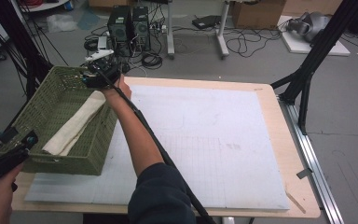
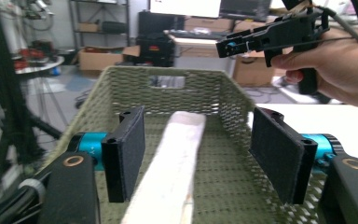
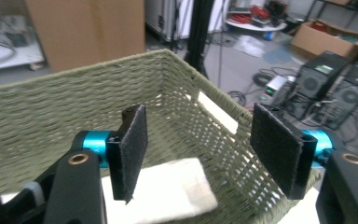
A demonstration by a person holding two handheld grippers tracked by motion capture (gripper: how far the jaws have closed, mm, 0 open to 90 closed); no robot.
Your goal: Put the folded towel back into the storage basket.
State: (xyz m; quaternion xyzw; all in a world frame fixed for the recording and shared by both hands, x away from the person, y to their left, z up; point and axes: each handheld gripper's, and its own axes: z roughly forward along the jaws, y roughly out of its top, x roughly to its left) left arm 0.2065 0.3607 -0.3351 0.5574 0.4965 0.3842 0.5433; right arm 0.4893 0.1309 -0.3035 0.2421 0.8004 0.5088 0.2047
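The cloth point(image 1: 77, 125) — one folded cream strip — lies lengthwise in the one green basket point(image 1: 37, 106) at the table's point(image 1: 286, 154) left edge, clear of both grippers. The left gripper point(image 1: 14, 147) hangs at the basket's near end, jaws spread above the cloth; the right gripper point(image 1: 100, 74), on an outstretched arm, hovers over the far end — jaws spread too, nothing between them.

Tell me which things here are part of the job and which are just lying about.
Part of the job:
- green basket
- folded cloth lying inside it
- left gripper, jaws open
- right gripper, jaws open

Just lying about:
- white mat
- table
- computer towers on the floor
- cardboard box
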